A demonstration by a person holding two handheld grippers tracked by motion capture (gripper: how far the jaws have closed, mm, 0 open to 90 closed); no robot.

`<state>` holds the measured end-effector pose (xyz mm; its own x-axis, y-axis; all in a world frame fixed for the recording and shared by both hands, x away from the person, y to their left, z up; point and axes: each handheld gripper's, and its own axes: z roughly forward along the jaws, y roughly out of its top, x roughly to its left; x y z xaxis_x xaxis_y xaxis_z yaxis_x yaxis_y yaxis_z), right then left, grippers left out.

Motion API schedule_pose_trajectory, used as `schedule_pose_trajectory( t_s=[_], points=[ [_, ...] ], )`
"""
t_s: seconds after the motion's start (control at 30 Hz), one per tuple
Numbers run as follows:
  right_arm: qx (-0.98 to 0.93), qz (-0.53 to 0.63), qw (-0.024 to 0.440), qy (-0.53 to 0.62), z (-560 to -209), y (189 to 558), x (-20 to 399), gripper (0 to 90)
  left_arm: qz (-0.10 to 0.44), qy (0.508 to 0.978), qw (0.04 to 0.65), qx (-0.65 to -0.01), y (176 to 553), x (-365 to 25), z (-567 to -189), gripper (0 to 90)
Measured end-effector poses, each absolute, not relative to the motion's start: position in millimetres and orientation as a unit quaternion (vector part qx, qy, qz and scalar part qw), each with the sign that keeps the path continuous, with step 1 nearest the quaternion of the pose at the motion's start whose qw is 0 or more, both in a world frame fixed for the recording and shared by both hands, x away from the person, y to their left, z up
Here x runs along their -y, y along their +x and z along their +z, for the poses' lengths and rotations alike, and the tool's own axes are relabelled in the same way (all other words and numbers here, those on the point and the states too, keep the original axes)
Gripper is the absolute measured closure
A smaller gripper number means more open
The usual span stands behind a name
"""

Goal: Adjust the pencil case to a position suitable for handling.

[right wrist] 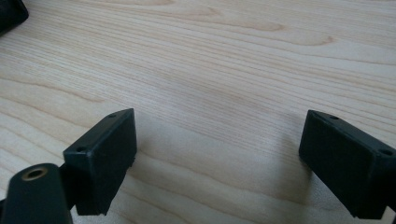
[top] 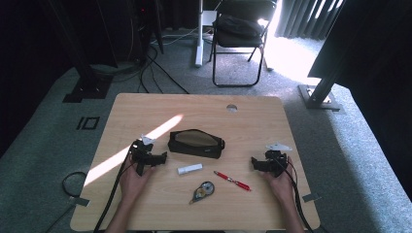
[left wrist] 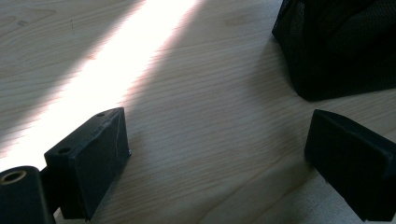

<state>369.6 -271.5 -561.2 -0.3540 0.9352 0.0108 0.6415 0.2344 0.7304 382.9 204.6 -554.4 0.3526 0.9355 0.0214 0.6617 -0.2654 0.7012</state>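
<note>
On the table — no legible writing on pouch, pen.

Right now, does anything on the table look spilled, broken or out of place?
Nothing stands out. The black pouch, white tube, red pen and tape roller lie apart on the table, intact, with no spill. A sunlight streak crosses the left side. Both tools rest open on the wood.

Black tongs (grey plates, trailing cables)

Grey carpet surrounds the wooden desk, with a black folding chair and dark curtains beyond, sunlight spilling in.
</note>
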Motion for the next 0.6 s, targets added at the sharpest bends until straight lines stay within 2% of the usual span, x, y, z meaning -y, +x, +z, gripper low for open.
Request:
schedule_pose_trajectory(
  t_s=[0.6],
  points=[
    [-0.751, 0.33, 0.223, 0.526, -561.2, 370.0, 271.1, 11.5, 0.224, 0.763, 0.306, -0.523, 382.9, -204.6, -554.4, 6.5]
  ],
)
